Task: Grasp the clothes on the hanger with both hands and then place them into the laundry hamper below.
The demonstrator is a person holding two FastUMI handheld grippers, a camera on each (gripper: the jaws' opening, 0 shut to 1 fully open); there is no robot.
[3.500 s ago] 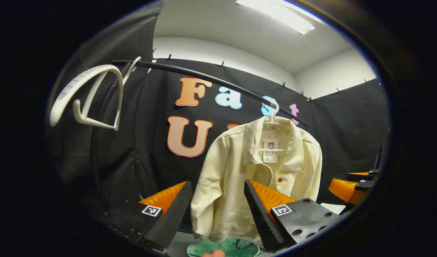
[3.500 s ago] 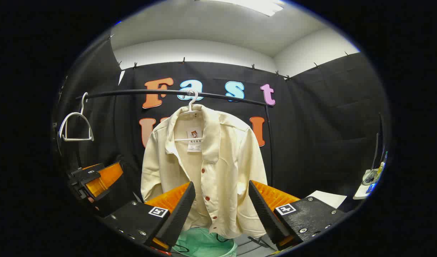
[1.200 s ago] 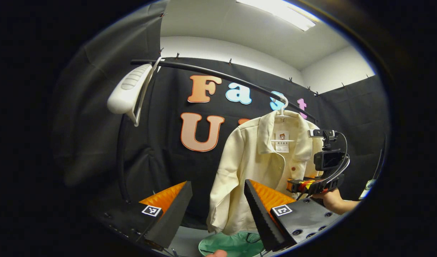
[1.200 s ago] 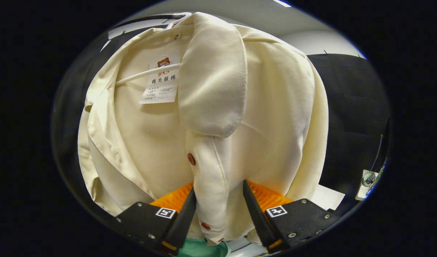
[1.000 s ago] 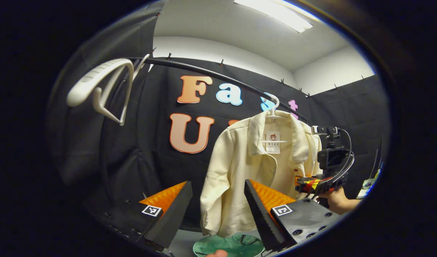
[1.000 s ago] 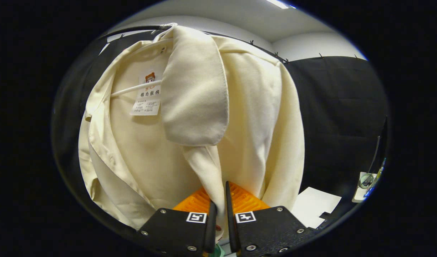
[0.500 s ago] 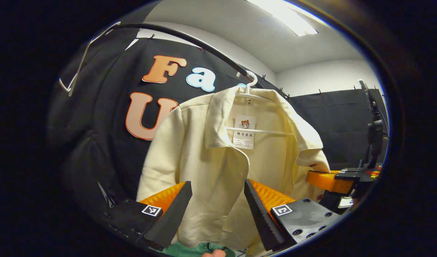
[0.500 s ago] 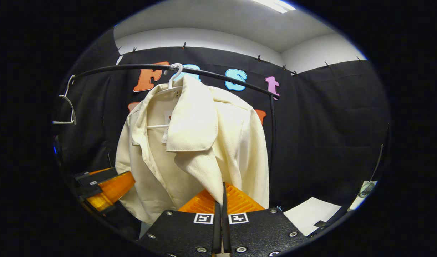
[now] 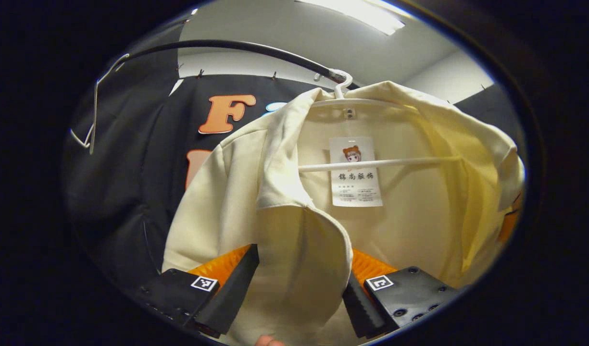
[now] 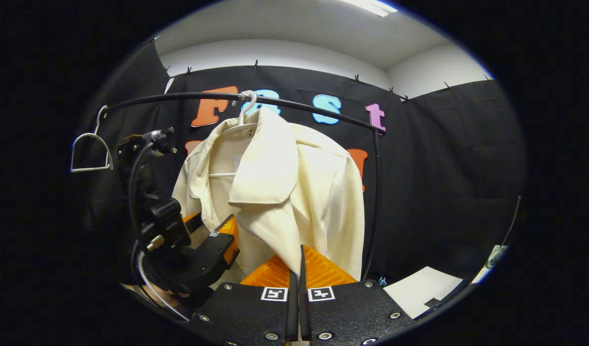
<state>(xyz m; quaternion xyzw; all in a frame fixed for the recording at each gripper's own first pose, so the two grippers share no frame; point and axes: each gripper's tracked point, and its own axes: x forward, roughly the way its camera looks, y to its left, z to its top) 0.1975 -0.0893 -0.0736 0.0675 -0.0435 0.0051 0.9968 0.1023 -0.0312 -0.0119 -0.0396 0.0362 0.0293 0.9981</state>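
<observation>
While the cream jacket (image 10: pixel 294 192) hangs on its white hanger (image 9: pixel 371 163) from the black rail (image 10: pixel 294 102), it takes up most of the left gripper view from 9 to 3 o'clock. The hanger hook sits on the rail at 12 in both views. The jacket's long axis runs vertical, collar up, hem down out of frame. It hangs open at the front, with the inside tag (image 9: pixel 355 171) facing the left camera.

Count: one jacket, two hangers, one rail, two grippers. The second hanger (image 10: pixel 90 153) is bare and hangs on the rail at 9 o'clock in the right gripper view, well apart from the jacket.

Left gripper (image 9: pixel 299 288): fingers spread, with the jacket's front panel draped between them and over the inner edge of the finger at 5 o'clock. Whether both fingers press on the cloth cannot be told. In the right gripper view it shows at 8 o'clock (image 10: pixel 212 226), tip against the jacket's other front panel, with its cable and camera mount blocking the lower part of that side.

Right gripper (image 10: pixel 296 288): fingers pressed together, pinching the edge of the front panel, which pulls diagonally toward 6 o'clock.

A white sheet (image 10: pixel 419 288) lies at 4 o'clock, beside the rail's upright post (image 10: pixel 373 202).
</observation>
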